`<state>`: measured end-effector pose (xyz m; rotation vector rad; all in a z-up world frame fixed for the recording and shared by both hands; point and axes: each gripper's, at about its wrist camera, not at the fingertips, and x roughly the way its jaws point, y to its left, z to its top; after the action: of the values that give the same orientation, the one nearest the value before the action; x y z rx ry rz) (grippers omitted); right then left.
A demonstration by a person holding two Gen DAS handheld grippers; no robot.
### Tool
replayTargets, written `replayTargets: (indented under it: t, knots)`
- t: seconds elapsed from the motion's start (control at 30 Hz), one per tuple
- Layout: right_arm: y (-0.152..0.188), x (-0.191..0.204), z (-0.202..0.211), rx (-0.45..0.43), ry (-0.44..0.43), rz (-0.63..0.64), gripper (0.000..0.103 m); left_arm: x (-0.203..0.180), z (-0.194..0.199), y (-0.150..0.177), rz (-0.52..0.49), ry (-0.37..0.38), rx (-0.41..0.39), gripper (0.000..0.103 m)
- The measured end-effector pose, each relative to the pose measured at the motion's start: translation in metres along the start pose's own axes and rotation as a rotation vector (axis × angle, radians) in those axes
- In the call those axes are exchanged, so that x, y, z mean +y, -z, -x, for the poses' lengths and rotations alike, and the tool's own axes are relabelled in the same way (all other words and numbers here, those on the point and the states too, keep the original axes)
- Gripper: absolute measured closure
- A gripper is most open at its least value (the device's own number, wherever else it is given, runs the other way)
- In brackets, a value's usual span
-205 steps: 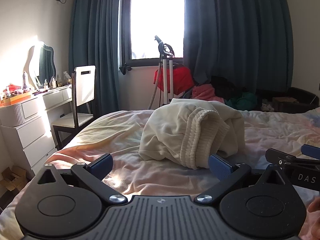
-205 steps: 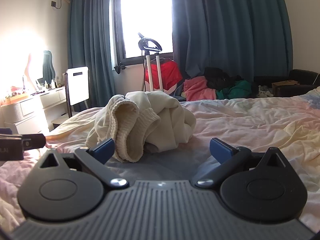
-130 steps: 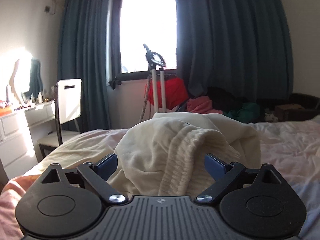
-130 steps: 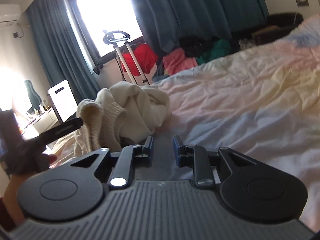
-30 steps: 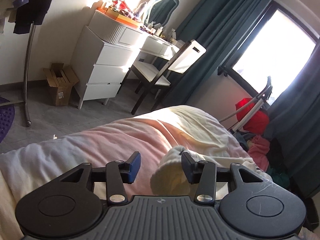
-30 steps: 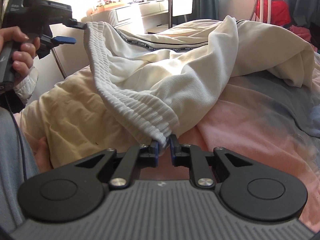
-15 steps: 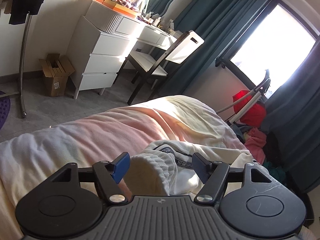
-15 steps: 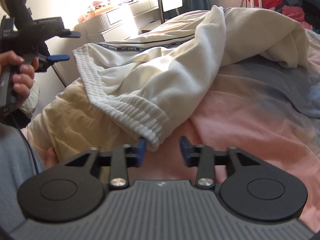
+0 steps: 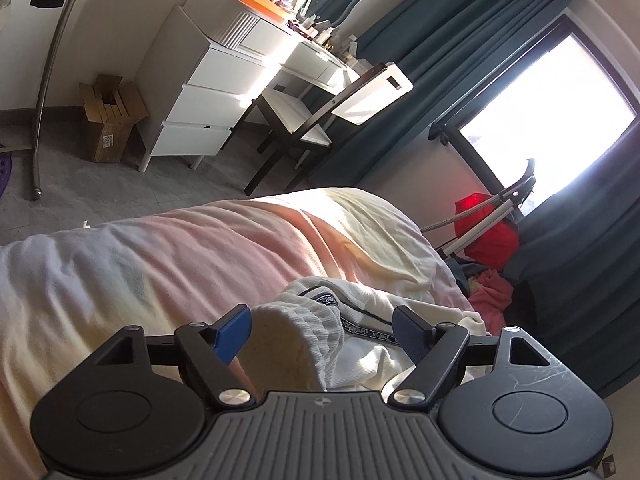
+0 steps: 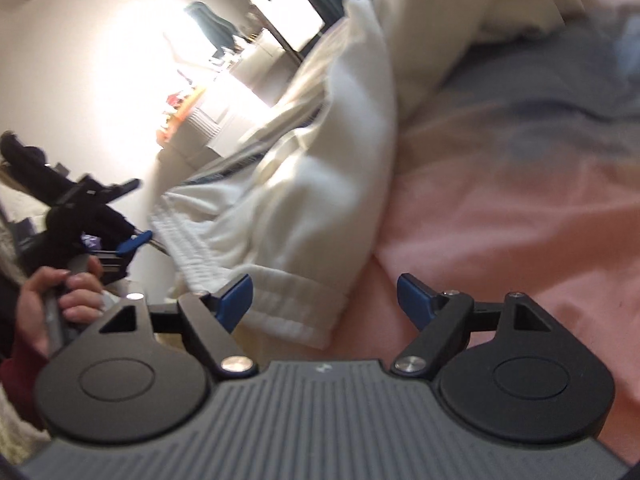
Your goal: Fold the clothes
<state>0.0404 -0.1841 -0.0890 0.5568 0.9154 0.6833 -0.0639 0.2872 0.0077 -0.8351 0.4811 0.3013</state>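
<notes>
Cream knitted trousers with a ribbed waistband and a printed black-lined tape lie crumpled on the pink and pale yellow bed cover, and I take that waistband as my landmark. My left gripper tips down toward it, blue pads spread well apart; its jaws have just been opening, and the ribbed band sits loose between them, pressed by neither pad, so the cloth is let go. From the right wrist view, the same trousers stretch away from the waistband toward the far side of the bed cover, the picture rolled and blurred. My right gripper hangs just past the band's near corner; its jaws have also just been opening, and the corner of the ribbed hem lies by the left pad without being pinched. Left of the waistband in that view, a hand wraps round the black handle of the left gripper, its blue fingers standing apart just beside the band. Beyond the waistband in the left view stand a white chest of drawers and a white-backed chair.
</notes>
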Motion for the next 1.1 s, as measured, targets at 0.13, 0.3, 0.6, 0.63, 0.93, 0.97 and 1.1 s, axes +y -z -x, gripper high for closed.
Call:
replayTargets:
  t: [0.13,0.3,0.6,0.63,0.93,0.97,1.1]
  knots:
    - [0.003,-0.014,-0.016,0.006,-0.086,-0.117,0.025,0.004,-0.002,0.000,0.029,0.043,0.022,0.027]
    - [-0.001,-0.017,-0.015,-0.036,-0.160,-0.153,0.047,0.008,-0.006,0.002,0.061,0.052,0.048,0.030]
    - [-0.003,-0.017,-0.018,-0.032,-0.142,-0.135,0.062,0.006,-0.039,0.014,0.049,0.062,0.216,0.041]
    - [-0.003,-0.017,-0.018,-0.033,-0.140,-0.135,0.062,0.009,-0.046,0.014,0.067,0.076,0.233,0.047]
    - [0.001,-0.011,-0.025,-0.011,-0.164,-0.116,0.040,0.006,-0.065,-0.007,-0.069,0.038,0.027,0.095]
    - [0.002,-0.009,-0.026,-0.005,-0.174,-0.107,0.040,0.009,-0.065,-0.010,-0.066,0.024,0.002,0.095]
    - [0.007,-0.003,-0.034,0.031,-0.163,-0.073,0.040,0.023,-0.079,-0.011,-0.075,-0.080,0.067,0.094]
